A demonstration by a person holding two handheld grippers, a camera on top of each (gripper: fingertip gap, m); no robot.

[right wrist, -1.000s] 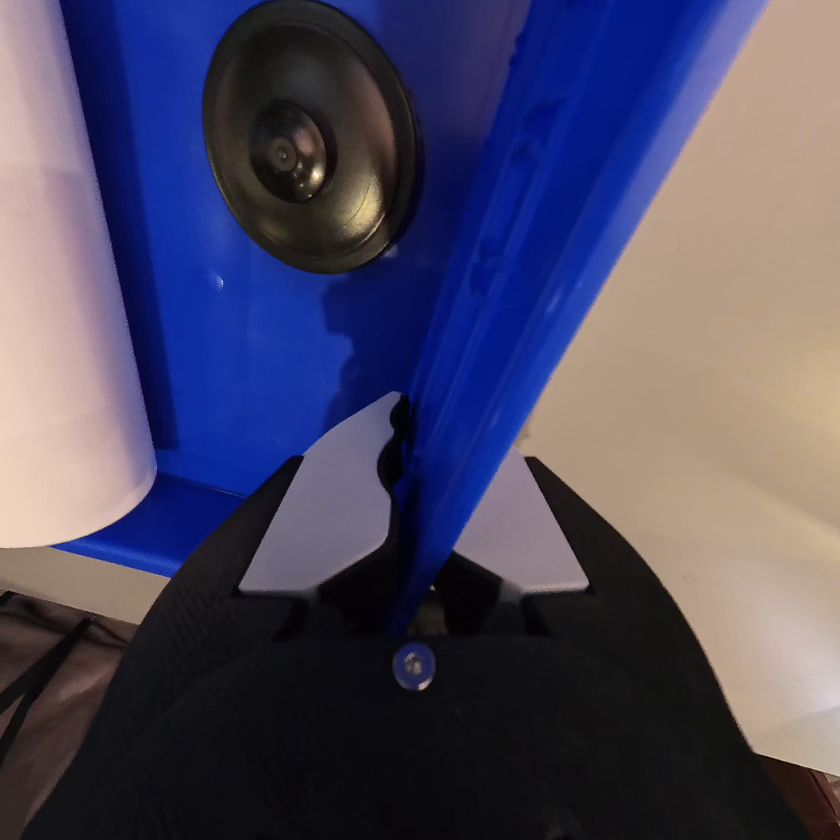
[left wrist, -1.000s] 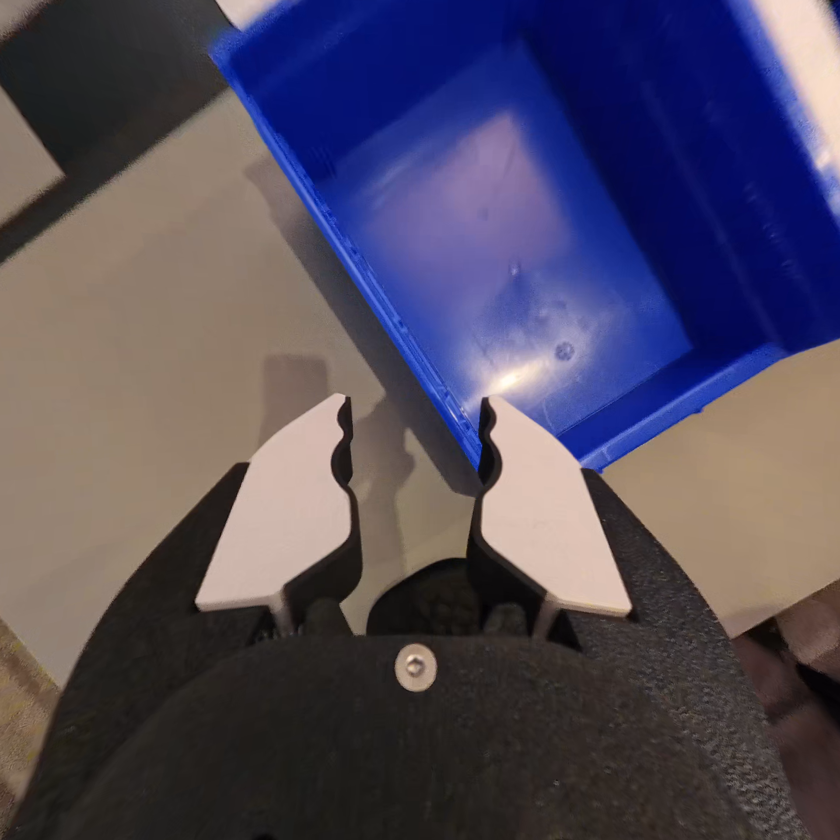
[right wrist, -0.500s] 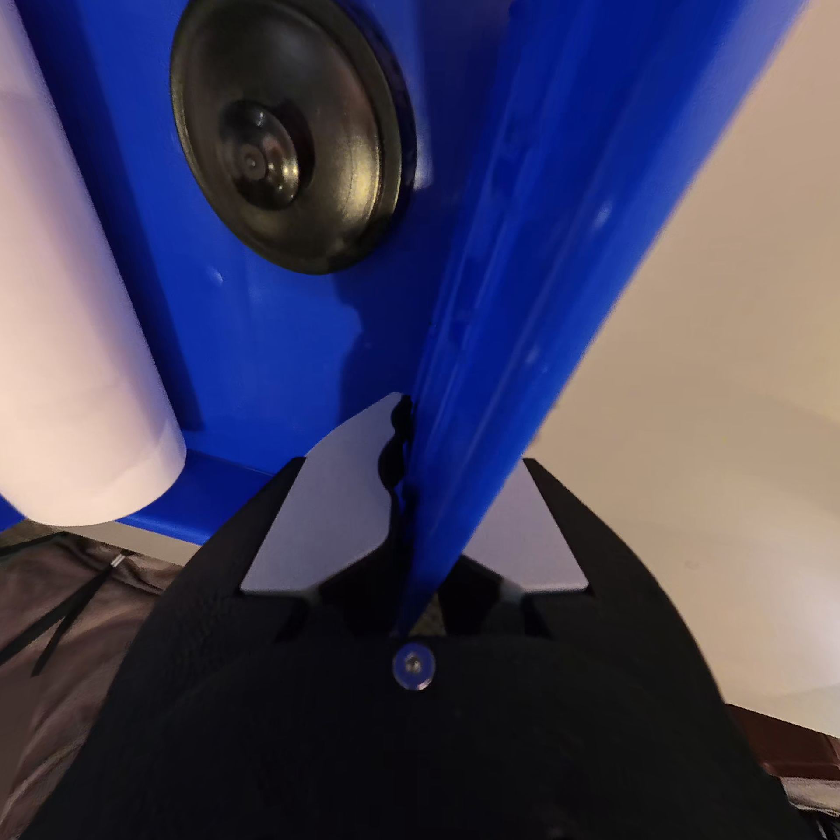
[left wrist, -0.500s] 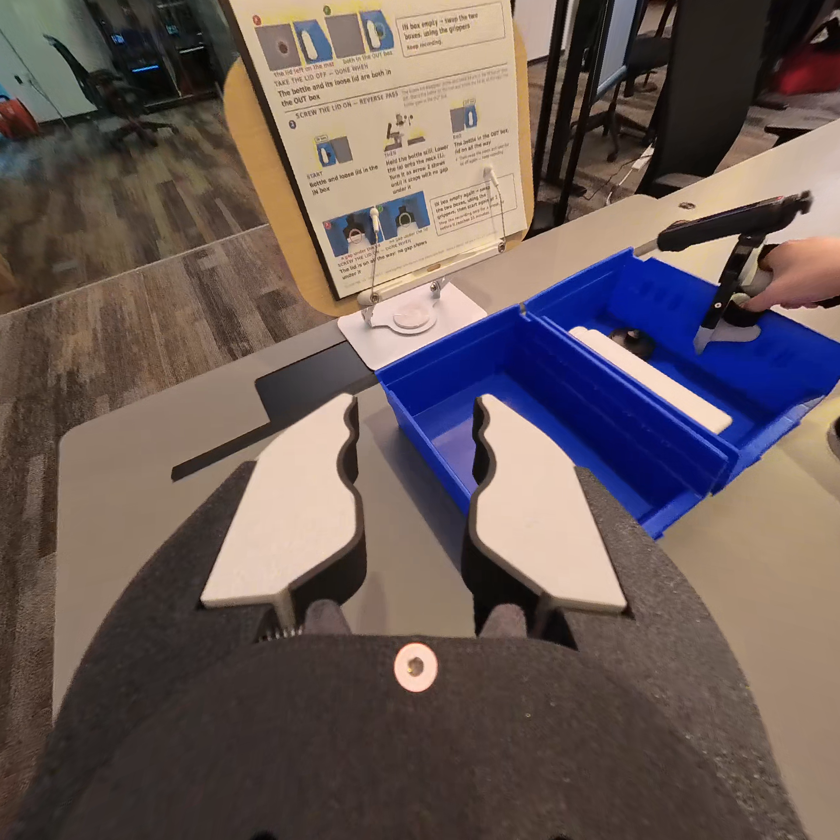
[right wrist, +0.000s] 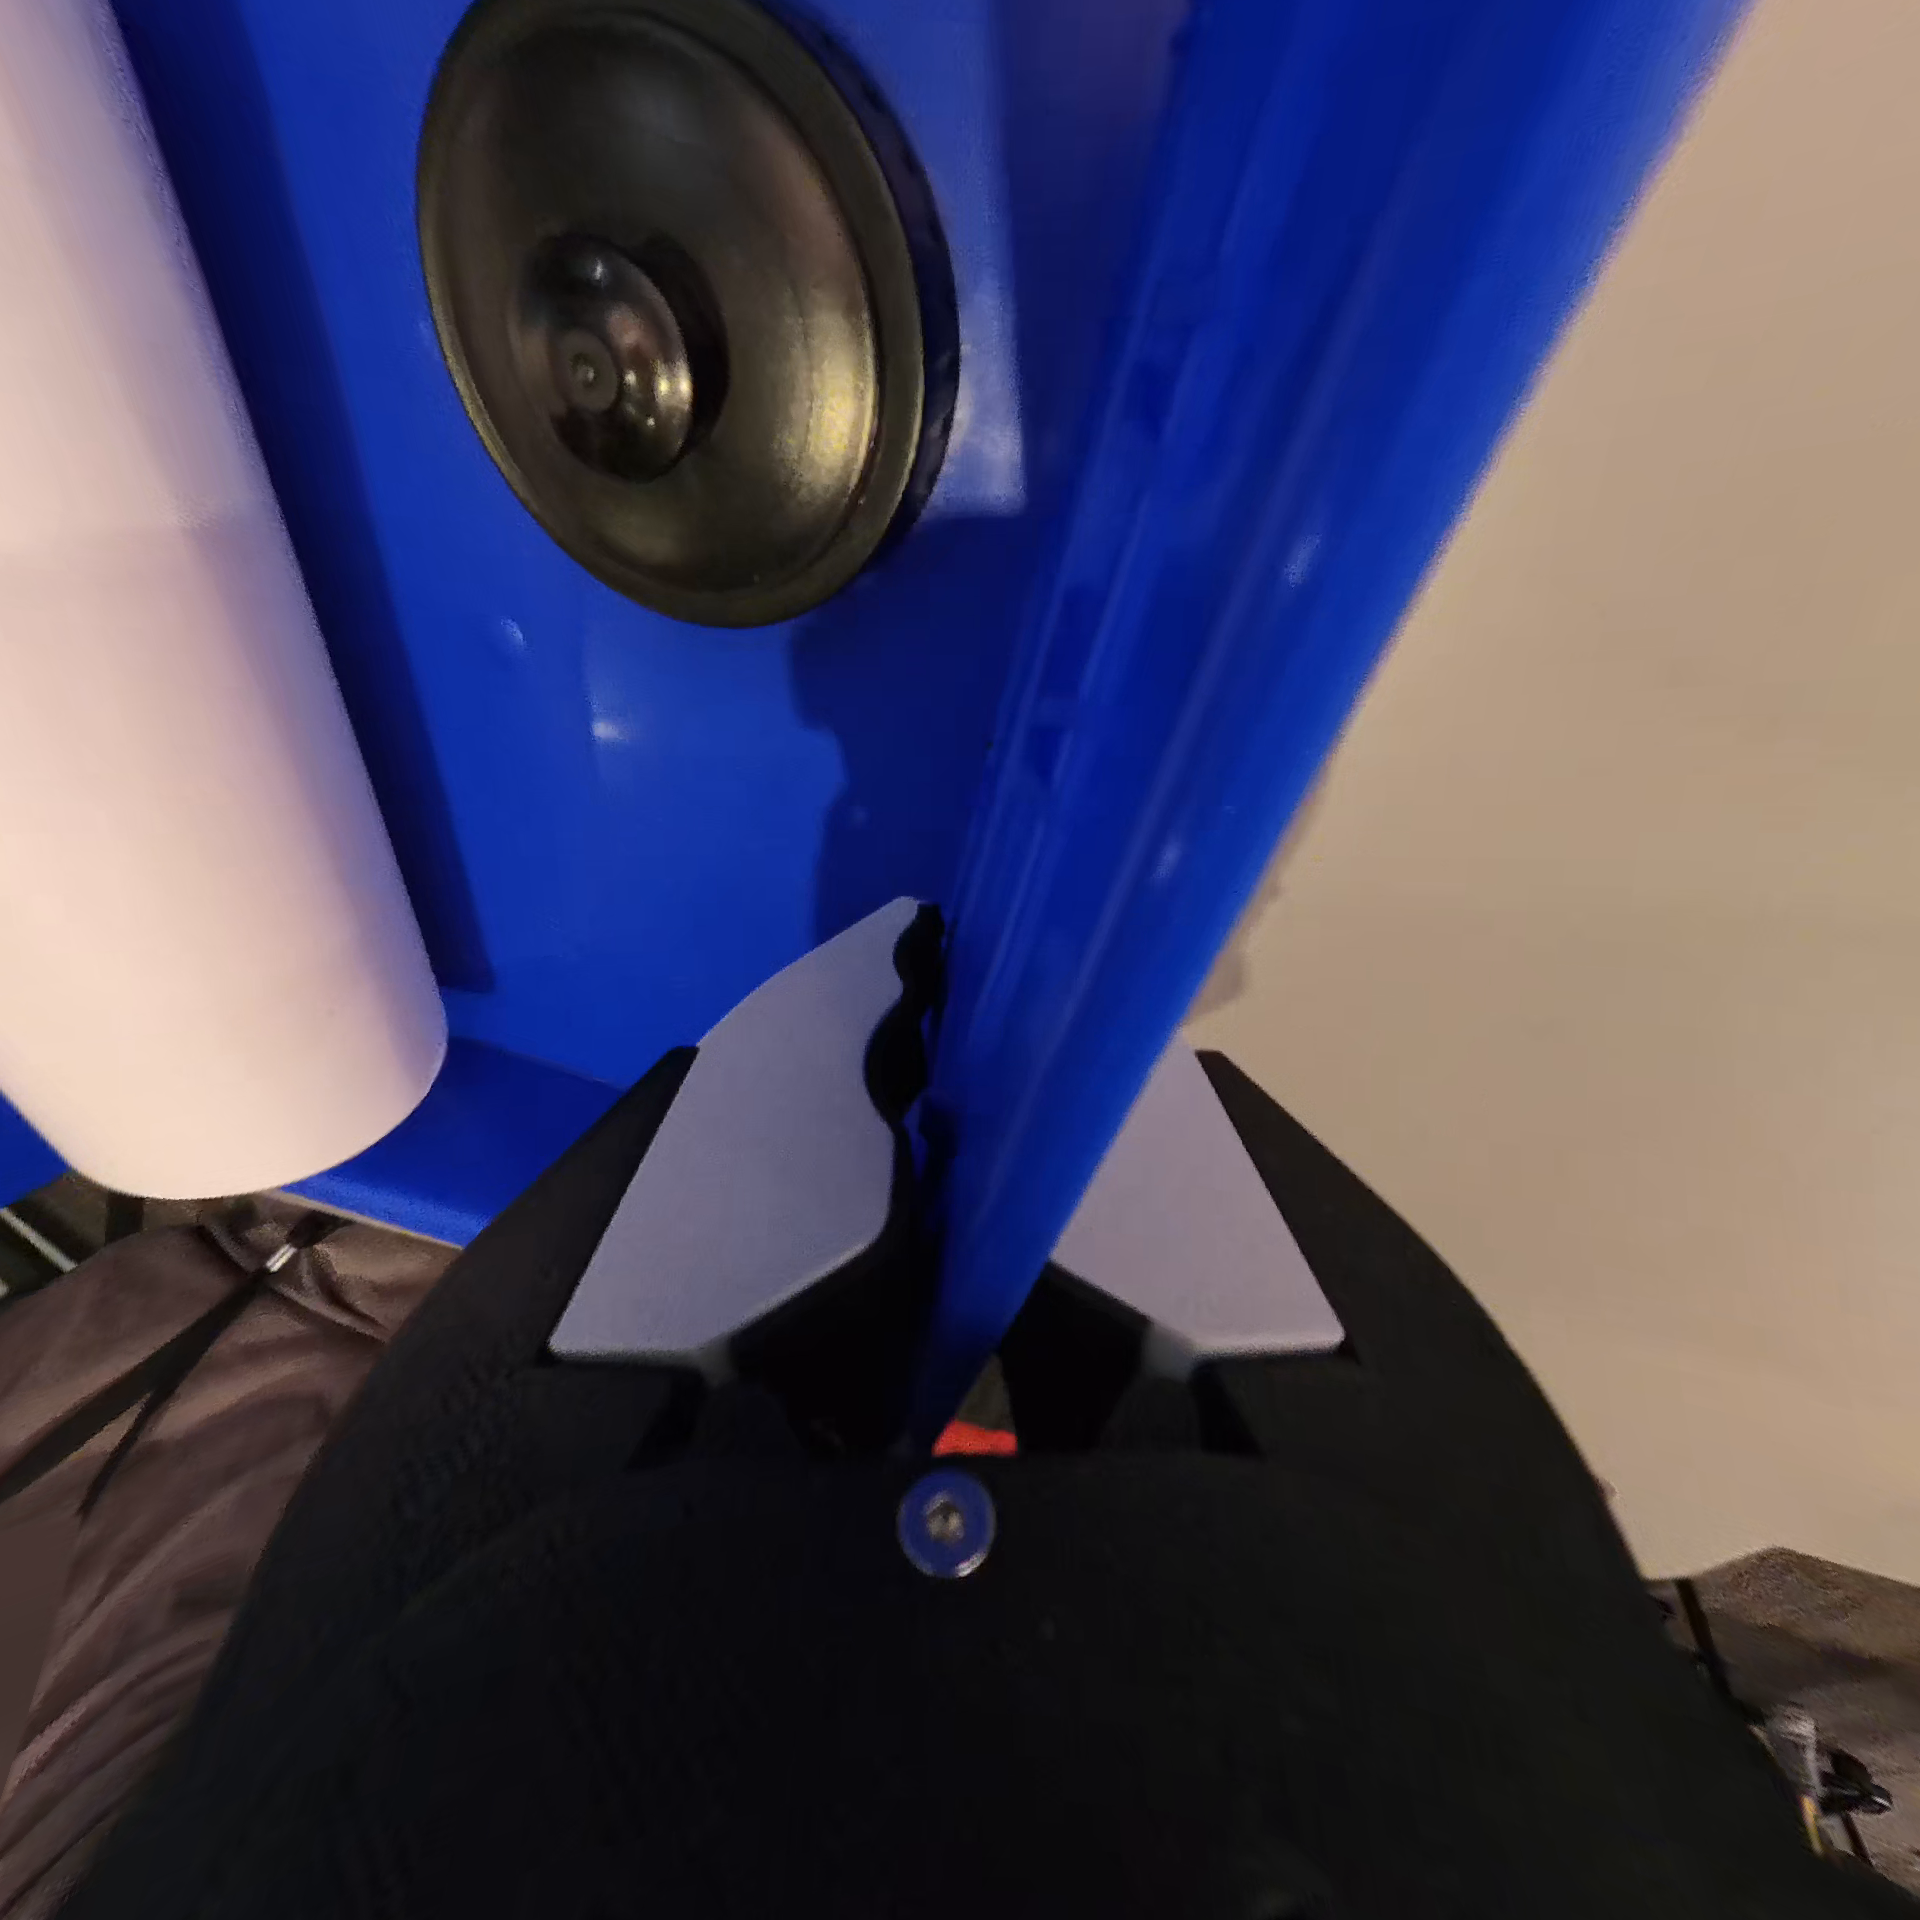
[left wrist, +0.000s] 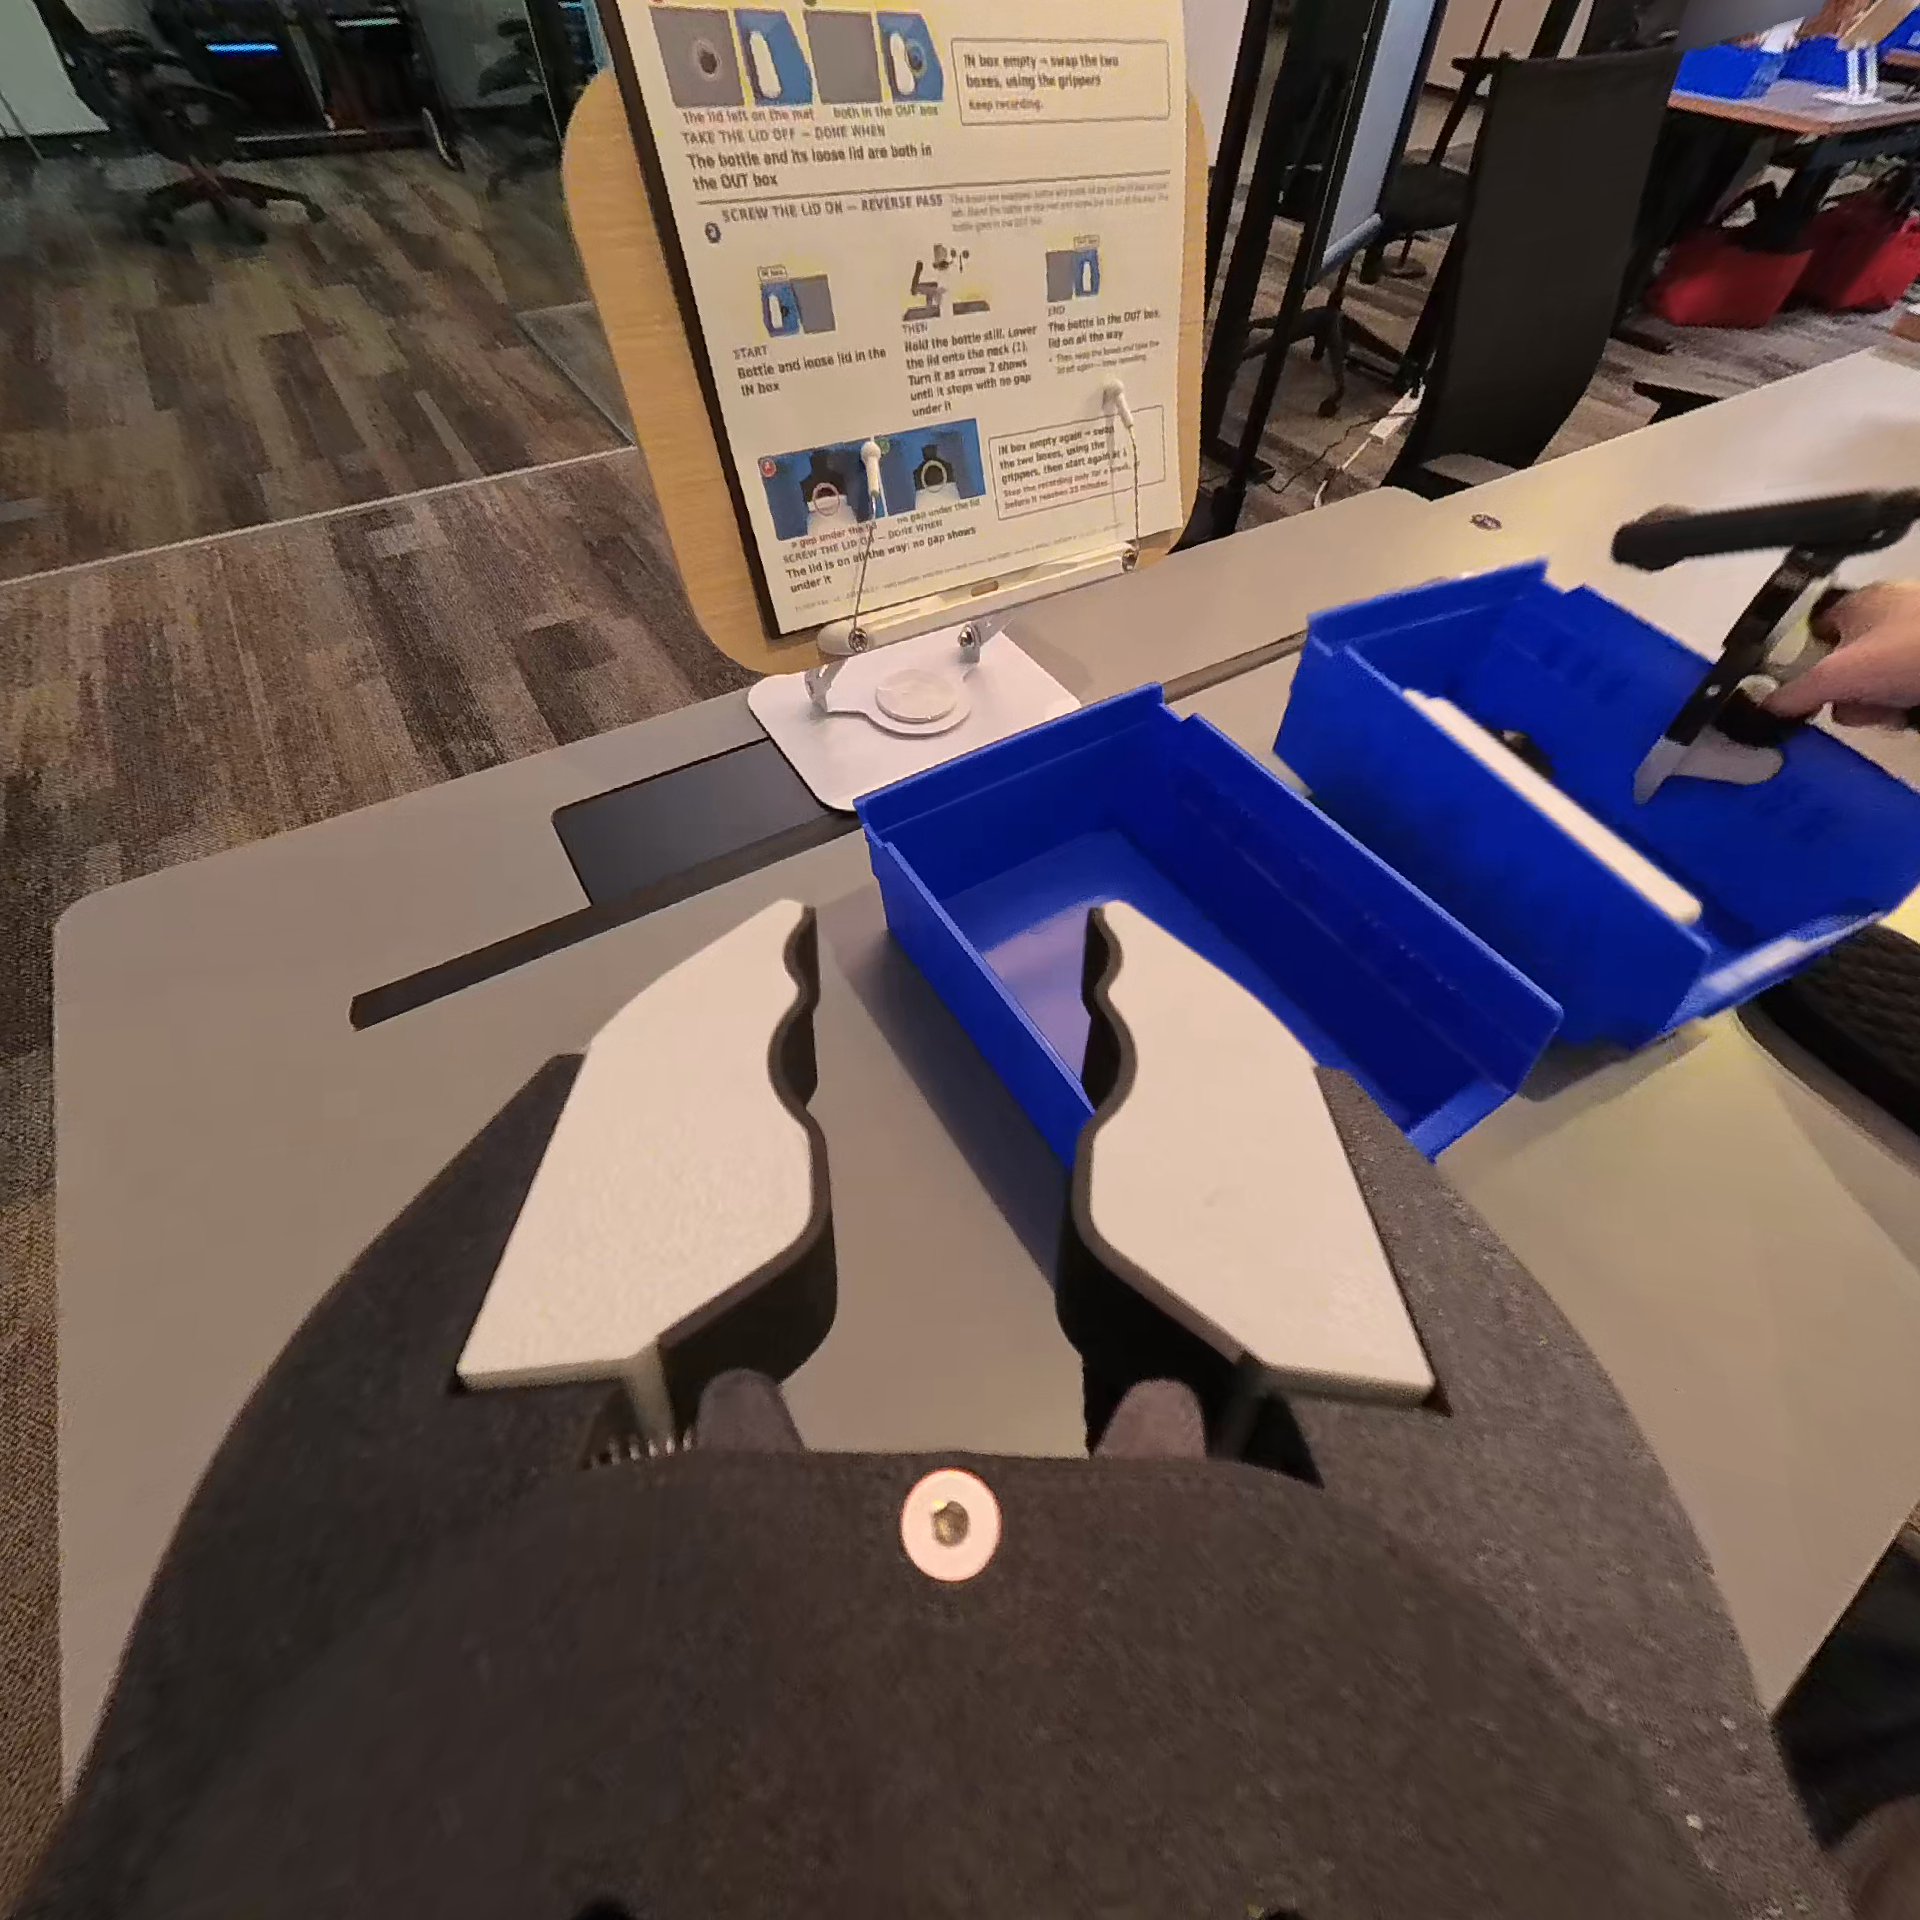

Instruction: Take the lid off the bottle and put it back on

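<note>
The left gripper [left wrist: 948, 940] hangs above the grey worktop [left wrist: 260, 1091] with its jaws standing well apart and nothing between them. Only the left wrist view takes in the wider scene: an instruction board [left wrist: 904, 301] on a white stand at the far edge, a dark inlay [left wrist: 686, 821] in the worktop, and two blue boxes. The near blue box [left wrist: 1299, 935] sits just ahead of the left gripper and holds nothing that shows. To its right, a little apart, the far blue box [left wrist: 1558, 852] is tilted, one end raised off the worktop. In it lies the white bottle [left wrist: 1548, 810] on its side, with a dark scrap of the lid [left wrist: 1525, 746] showing past it.

At the far right the right gripper [left wrist: 1704, 769] reaches down over that box's right wall, a hand [left wrist: 1860, 665] on its handle; blur hides how it grips.

The right wrist view settles it: the right gripper [right wrist: 940, 997] has its jaws closed narrow on the blue wall [right wrist: 1195, 623], one finger inside the box, the other mostly hidden behind the wall. The bottle [right wrist: 177, 623] fills the left edge, cut off by the frame, so its neck cannot be seen. The black lid [right wrist: 675, 312] lies loose on the box floor between bottle and wall, not touching the bottle.

Count: two boxes, one bottle, one lid, two grippers.
</note>
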